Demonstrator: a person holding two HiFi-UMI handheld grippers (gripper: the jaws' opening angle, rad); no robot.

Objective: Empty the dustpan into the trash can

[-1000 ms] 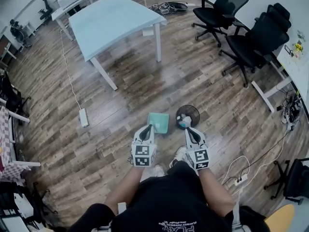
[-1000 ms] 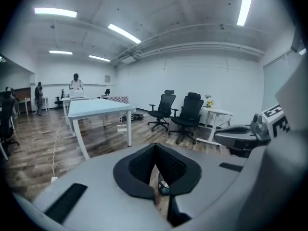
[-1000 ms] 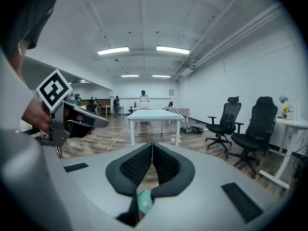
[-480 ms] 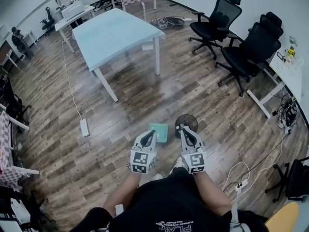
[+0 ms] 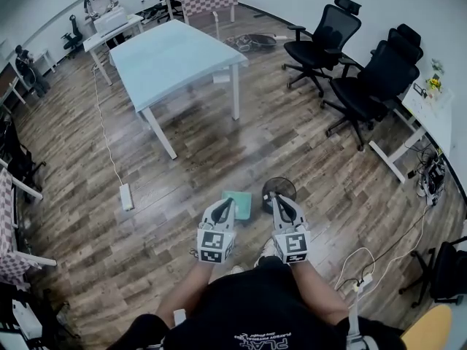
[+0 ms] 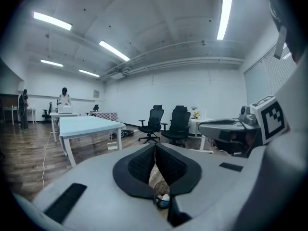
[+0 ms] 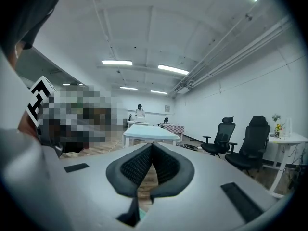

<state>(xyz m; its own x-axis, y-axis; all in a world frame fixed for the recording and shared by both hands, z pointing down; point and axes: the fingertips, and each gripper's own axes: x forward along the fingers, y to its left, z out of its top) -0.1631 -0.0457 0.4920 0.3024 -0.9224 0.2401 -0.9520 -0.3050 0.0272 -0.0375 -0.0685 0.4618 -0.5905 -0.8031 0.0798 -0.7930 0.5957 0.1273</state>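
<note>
A teal dustpan point(image 5: 239, 203) lies on the wood floor in front of the person's feet. Just to its right stands a round black mesh trash can point(image 5: 282, 187). My left gripper point(image 5: 225, 203) hovers above the dustpan's near left side, shut and holding nothing. My right gripper point(image 5: 276, 200) hangs over the near rim of the can, also shut and empty. In the left gripper view the pads meet at the left gripper point(image 6: 155, 147), and the can point(image 6: 162, 200) shows far below with scraps inside. Under the shut right gripper point(image 7: 152, 145), a sliver of the dustpan point(image 7: 143, 216) is visible.
A light blue table point(image 5: 175, 49) stands ahead on the left. Two black office chairs point(image 5: 325, 31) point(image 5: 376, 75) sit ahead on the right beside a white desk point(image 5: 430, 115). A power strip point(image 5: 127, 195) with its cable lies on the floor at left, another point(image 5: 363, 279) at right.
Both grippers have risen away from the floor, still shut. The dustpan and trash can stay put on the floor and look smaller as the view lifts.
</note>
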